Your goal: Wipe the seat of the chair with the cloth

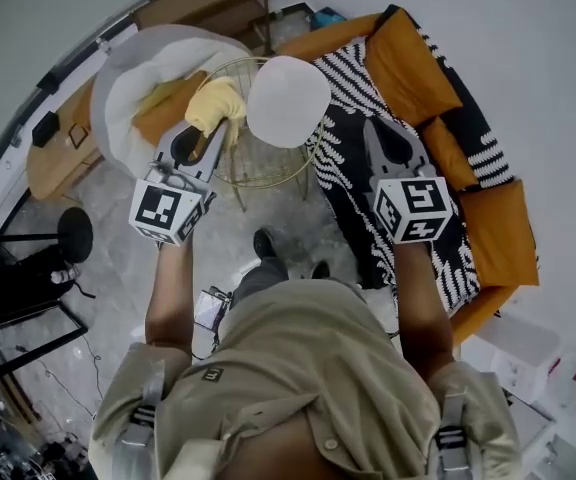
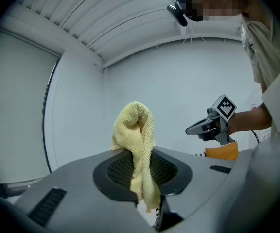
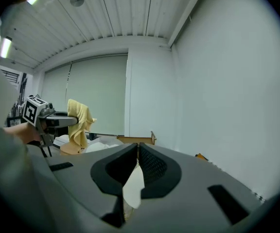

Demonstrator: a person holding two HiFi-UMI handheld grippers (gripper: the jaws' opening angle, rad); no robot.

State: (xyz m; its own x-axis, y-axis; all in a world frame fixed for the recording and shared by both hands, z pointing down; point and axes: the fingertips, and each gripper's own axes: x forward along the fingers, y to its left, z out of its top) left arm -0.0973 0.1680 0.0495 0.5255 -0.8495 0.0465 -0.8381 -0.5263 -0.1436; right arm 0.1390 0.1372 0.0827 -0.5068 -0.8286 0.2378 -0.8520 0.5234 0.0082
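Note:
In the head view a round white chair seat sits on a gold wire frame, just ahead of my hands. My left gripper is shut on a yellow cloth, which bunches up above its tips, left of the seat and over the frame's rim. In the left gripper view the cloth stands up out of the closed left gripper. My right gripper hovers right of the seat, over the sofa, shut and holding nothing. Neither gripper view shows the chair; both look at walls and ceiling.
A sofa with orange cushions and a black-and-white patterned throw lies to the right. A white armchair with an orange cushion stands at the left. A wooden shelf is behind, and a black round-based stand is on the floor at left.

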